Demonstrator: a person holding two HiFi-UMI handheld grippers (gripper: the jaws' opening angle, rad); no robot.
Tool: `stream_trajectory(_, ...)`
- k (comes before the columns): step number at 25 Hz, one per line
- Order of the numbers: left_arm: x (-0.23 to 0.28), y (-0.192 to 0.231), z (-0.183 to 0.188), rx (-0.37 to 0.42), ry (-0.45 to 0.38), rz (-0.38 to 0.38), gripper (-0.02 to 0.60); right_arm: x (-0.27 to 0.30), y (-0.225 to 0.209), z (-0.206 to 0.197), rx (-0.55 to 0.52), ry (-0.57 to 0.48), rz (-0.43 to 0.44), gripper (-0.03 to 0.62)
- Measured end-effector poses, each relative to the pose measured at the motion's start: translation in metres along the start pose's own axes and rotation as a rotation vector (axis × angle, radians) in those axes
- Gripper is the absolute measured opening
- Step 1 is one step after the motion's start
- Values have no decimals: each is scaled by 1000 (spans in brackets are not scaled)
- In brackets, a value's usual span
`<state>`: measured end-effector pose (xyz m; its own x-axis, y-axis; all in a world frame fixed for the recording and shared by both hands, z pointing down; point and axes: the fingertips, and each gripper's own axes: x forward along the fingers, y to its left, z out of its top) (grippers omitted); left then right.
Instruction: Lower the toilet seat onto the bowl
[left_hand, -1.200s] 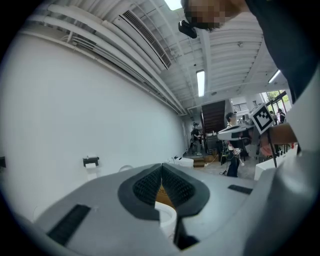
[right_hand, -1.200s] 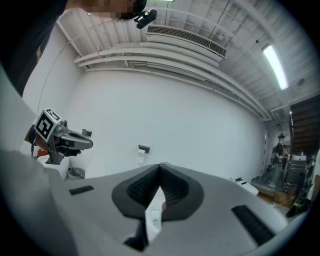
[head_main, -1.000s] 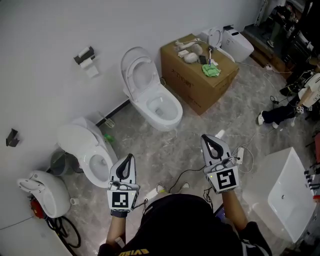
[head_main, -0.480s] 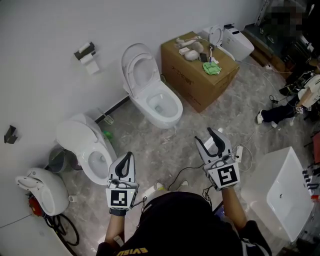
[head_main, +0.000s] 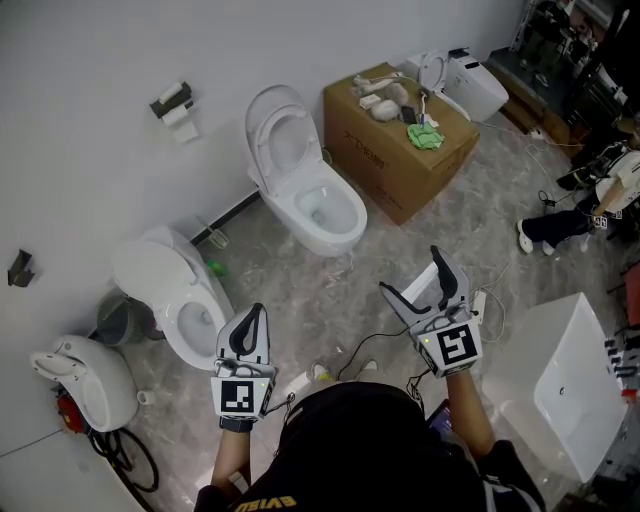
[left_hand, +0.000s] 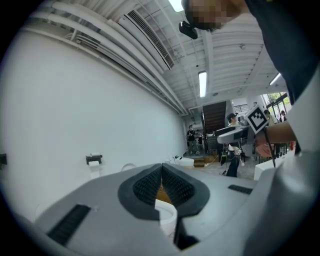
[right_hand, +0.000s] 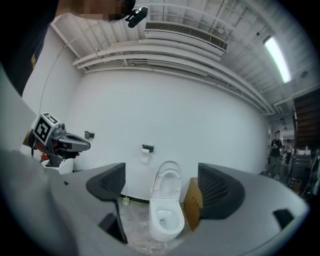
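A white toilet (head_main: 318, 210) stands against the wall with its seat and lid (head_main: 279, 138) raised upright; the right gripper view shows the same toilet (right_hand: 165, 220) ahead with the seat (right_hand: 167, 187) up. My right gripper (head_main: 417, 282) is held low and well short of it, its jaws opening wide with nothing between them. My left gripper (head_main: 249, 332) hangs to the left, shut, with nothing in it. Neither gripper touches the toilet.
A cardboard box (head_main: 396, 145) with small items on top stands right of the toilet. A second toilet (head_main: 170, 295) with its lid raised and a white fixture (head_main: 85, 385) sit at the left. A white basin (head_main: 570, 390) is at the right. Cables (head_main: 375, 345) cross the floor.
The right gripper's jaws have spread from shut to wide open. Both grippers have stayed in roughly the same place; the view shifted slightly.
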<state>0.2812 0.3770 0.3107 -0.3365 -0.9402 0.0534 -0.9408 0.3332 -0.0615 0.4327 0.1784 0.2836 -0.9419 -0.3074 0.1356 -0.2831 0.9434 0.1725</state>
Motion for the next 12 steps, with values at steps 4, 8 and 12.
stream_trajectory(4, -11, 9, -9, 8, 15, 4, 12, 0, 0, -2, -11, 13, -27, 446)
stream_trajectory(8, -21, 21, -20, -22, 11, 16, 12, 1, 11, -7, -6, 37, -35, 446)
stream_trajectory(12, -30, 33, -41, -37, 51, 4, 12, 4, 30, -12, -10, 64, -40, 446)
